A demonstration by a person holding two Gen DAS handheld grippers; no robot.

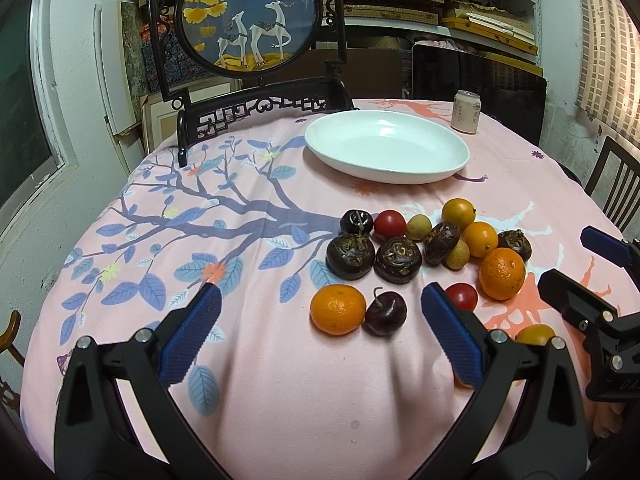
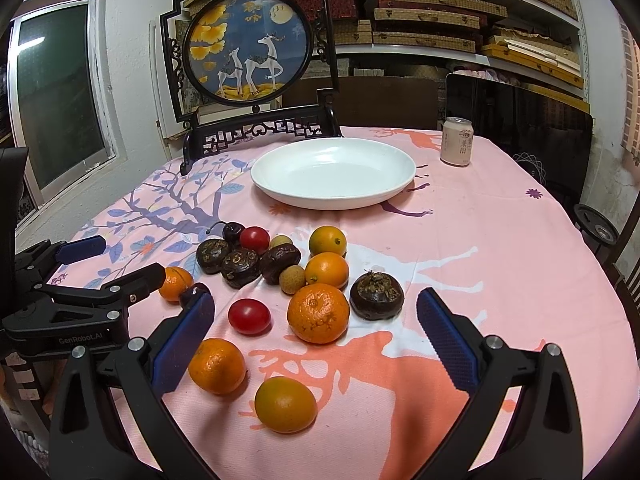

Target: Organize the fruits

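Note:
Several fruits lie on the pink tablecloth: mandarins (image 1: 338, 309) (image 2: 318, 313), cherries (image 1: 385, 313), cherry tomatoes (image 2: 249, 316), dark water chestnuts (image 1: 350, 256) (image 2: 376, 295), small longans (image 2: 293, 279) and kumquats (image 2: 285, 404). An empty white oval plate (image 1: 386, 146) (image 2: 334, 173) sits behind them. My left gripper (image 1: 320, 312) is open and empty, hovering just in front of a mandarin and a cherry. My right gripper (image 2: 316, 320) is open and empty, with a mandarin and a tomato between its fingers' line of view. Each gripper shows at the edge of the other's view.
A drink can (image 1: 466, 112) (image 2: 457, 141) stands at the back right of the table. A dark wooden stand with a round deer painting (image 1: 250, 16) (image 2: 248, 46) stands at the back left. Shelves of boxes fill the wall behind. A chair (image 1: 612, 184) stands to the right.

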